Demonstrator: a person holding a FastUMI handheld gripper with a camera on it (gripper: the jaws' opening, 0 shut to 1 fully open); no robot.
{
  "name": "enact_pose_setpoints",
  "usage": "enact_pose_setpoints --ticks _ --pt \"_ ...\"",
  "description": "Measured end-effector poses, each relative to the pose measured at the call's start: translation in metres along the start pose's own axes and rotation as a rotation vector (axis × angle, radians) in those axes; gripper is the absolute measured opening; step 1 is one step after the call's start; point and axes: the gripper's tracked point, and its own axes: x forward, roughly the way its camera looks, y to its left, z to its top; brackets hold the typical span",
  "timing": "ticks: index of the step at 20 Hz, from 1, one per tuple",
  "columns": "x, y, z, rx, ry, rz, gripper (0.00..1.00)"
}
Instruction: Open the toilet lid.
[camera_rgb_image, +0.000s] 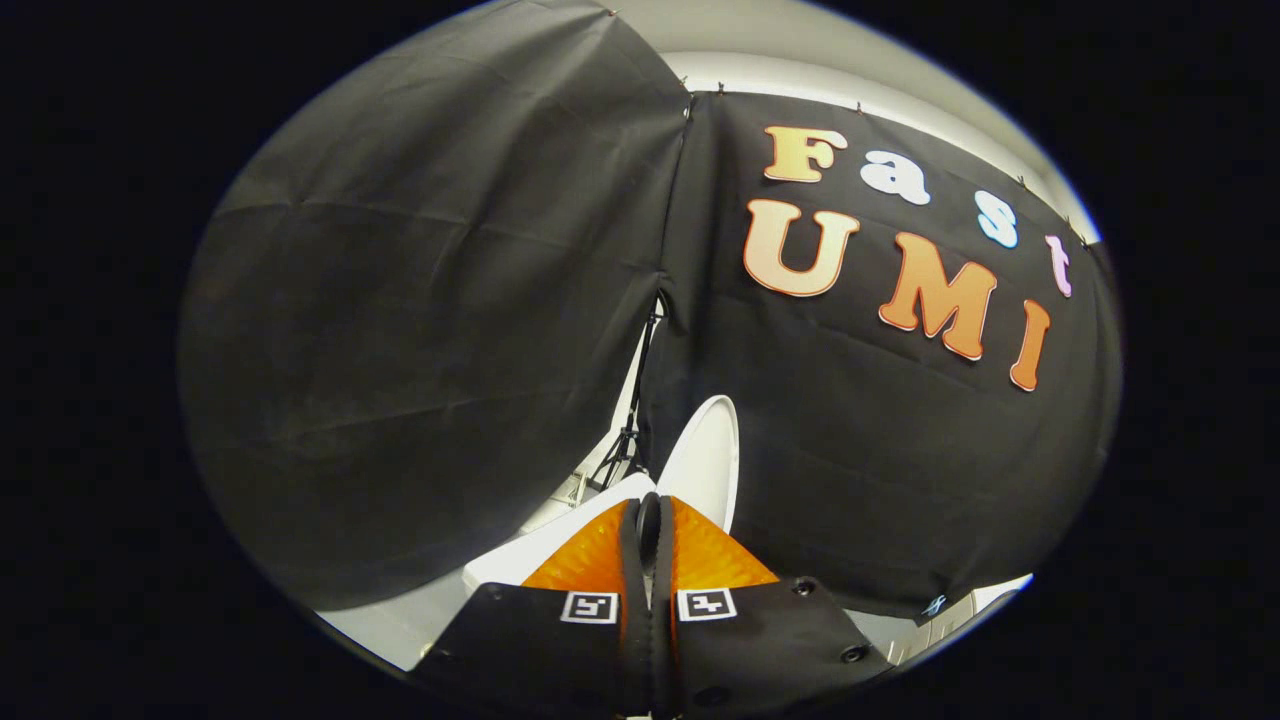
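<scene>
Gripper: the gripper (650, 512) has its fingers pressed together with nothing between them, tips pointing toward the far wall.
Toilet lid: the toilet lid (705, 468) stands upright just beyond the fingertips, slightly right, and looks already raised.
Tank: the white tank (560, 545) sits near, left of the fingers.
Step advice: judged from here, draw back straight and slowly so the lid is not knocked forward.
Room: black cloth wall (420, 330) all round; a tripod stand (628, 430) shows through the gap at far left of the lid.

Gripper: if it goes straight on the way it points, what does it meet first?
Probably the raised white lid, just beyond the closed gripper. Depth is unclear; past it hangs the black cloth.
</scene>
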Motion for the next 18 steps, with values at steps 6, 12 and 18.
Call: enact_pose_setpoints --ticks 6,12,18 --pt "0.011 0.018 0.002 -0.085 0.008 -0.023 0.08" --pt "0.004 0.008 -0.002 -0.049 0.007 -0.019 0.08" --pt "0.002 -0.005 -0.018 0.089 0.041 0.019 0.33"
